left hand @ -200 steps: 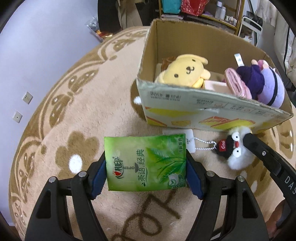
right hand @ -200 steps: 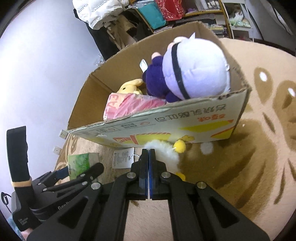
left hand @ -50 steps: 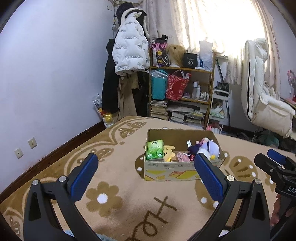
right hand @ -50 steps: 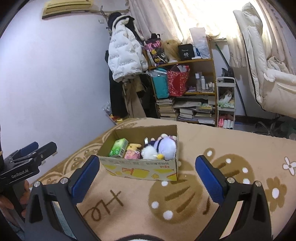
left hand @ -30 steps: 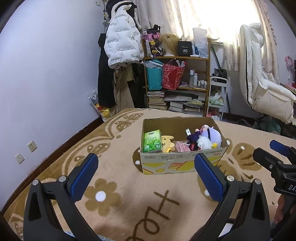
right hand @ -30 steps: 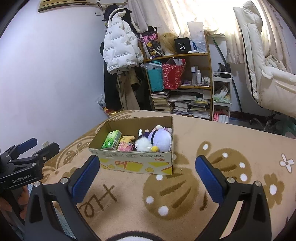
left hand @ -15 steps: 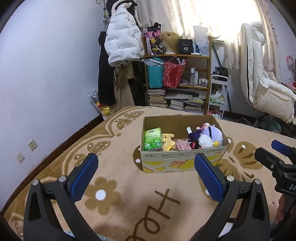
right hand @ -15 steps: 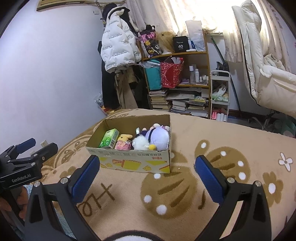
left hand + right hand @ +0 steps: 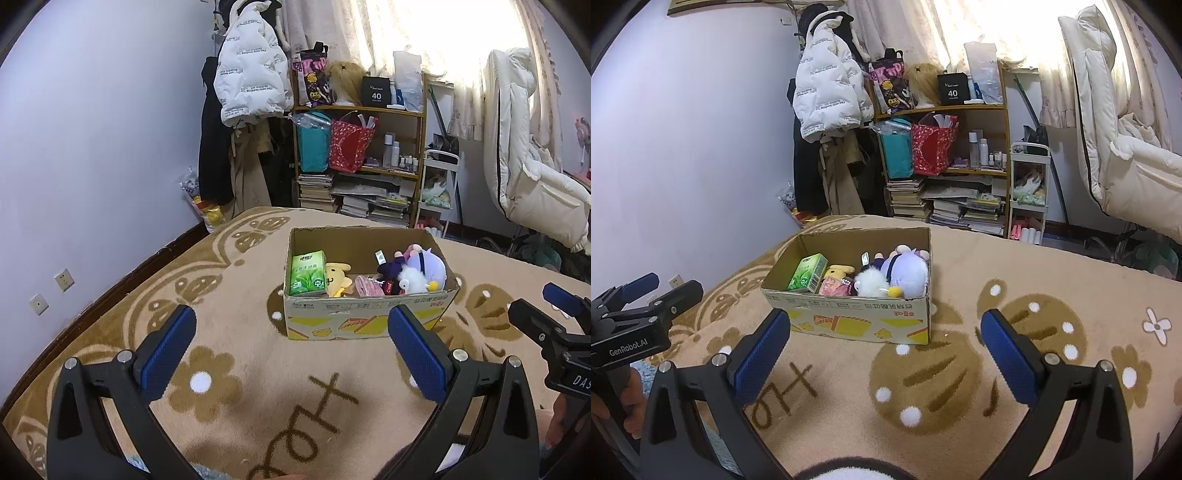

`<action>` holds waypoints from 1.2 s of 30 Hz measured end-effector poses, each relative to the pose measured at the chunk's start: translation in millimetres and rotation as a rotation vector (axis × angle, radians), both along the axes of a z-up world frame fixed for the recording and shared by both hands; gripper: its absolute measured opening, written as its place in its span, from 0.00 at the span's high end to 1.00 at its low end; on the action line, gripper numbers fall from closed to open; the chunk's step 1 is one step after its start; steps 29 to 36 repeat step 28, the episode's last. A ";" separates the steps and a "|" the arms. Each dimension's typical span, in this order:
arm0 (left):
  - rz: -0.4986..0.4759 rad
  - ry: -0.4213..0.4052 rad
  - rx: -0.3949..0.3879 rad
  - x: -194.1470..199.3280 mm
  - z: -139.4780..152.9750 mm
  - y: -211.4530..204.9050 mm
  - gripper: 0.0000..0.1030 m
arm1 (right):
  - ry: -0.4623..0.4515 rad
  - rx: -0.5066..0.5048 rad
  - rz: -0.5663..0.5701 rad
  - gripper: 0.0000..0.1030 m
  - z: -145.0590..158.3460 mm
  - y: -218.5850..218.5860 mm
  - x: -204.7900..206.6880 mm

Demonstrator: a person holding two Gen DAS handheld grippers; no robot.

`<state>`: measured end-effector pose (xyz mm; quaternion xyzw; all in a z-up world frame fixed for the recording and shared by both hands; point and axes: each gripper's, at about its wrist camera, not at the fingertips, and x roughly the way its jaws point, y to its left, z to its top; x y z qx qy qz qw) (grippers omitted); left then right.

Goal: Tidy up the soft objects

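Though earlier nearer, cardboard box (image 9: 369, 317) farther

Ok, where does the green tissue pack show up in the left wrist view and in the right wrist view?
Left wrist view: the green tissue pack stands at the left end of the cardboard box, just above frame centre.
Right wrist view: the pack sits in the box's left end, left of centre.
Shared landmark: the yellow plush beside it.

The cardboard box (image 9: 369, 314) is matt printed paperboard. Inside it, a glossy green tissue pack (image 9: 308, 273) sits beside fuzzy cloth plush toys (image 9: 413, 275). Under the box, the carpet (image 9: 240, 369) looks thick and fleecy.
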<state>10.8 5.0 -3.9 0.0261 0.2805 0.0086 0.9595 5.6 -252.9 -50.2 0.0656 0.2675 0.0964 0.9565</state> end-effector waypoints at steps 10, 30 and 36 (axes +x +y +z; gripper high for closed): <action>-0.019 -0.003 0.041 -0.6 -0.8 -7.7 0.00 | 0.003 -0.001 -0.006 0.00 1.5 -6.9 -0.3; -0.014 0.003 0.036 0.2 0.0 -9.0 0.00 | 0.019 -0.003 -0.011 0.00 1.0 -10.4 1.2; -0.014 0.003 0.036 0.2 0.0 -9.0 0.00 | 0.019 -0.003 -0.011 0.00 1.0 -10.4 1.2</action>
